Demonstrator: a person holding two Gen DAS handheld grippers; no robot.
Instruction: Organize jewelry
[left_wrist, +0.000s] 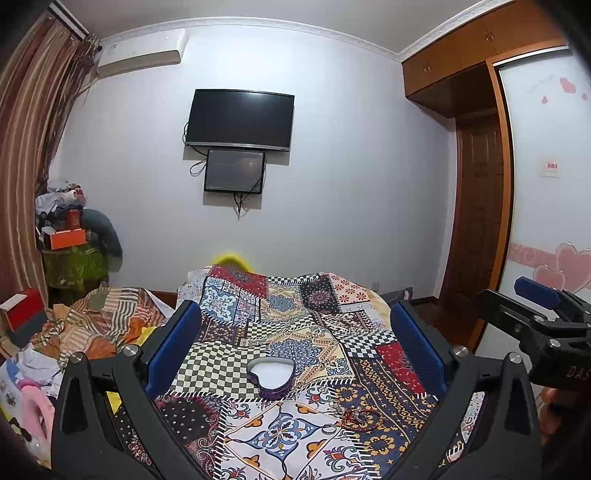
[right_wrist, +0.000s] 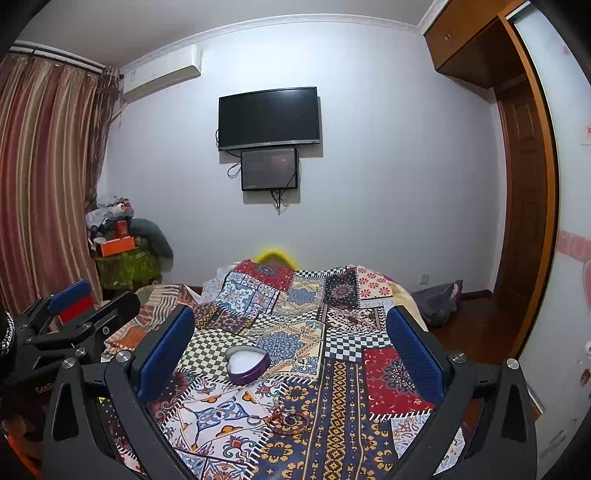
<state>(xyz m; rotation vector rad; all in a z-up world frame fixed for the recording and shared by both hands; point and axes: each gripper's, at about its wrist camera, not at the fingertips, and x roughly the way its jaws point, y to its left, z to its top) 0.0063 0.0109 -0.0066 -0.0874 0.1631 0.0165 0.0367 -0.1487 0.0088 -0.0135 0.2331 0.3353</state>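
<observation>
A purple heart-shaped box (left_wrist: 271, 376) with a white inside lies open on the patterned patchwork cloth (left_wrist: 295, 325); it also shows in the right wrist view (right_wrist: 246, 363). A red cord bracelet with small charms (left_wrist: 360, 417) and a silver ring (left_wrist: 328, 429) lie on the cloth nearer to me, right of the box; the bracelet (right_wrist: 290, 419) and ring (right_wrist: 254, 420) show in the right wrist view too. My left gripper (left_wrist: 295, 347) is open and empty above the cloth. My right gripper (right_wrist: 291, 343) is open and empty, also seen at the right edge (left_wrist: 539, 314).
A heap of striped bedding and clothes (left_wrist: 92, 325) lies left of the cloth. A cluttered stand with an orange box (left_wrist: 66, 236) is by the curtain. A wardrobe with sliding door (left_wrist: 543, 184) stands on the right. A TV (left_wrist: 240, 120) hangs on the far wall.
</observation>
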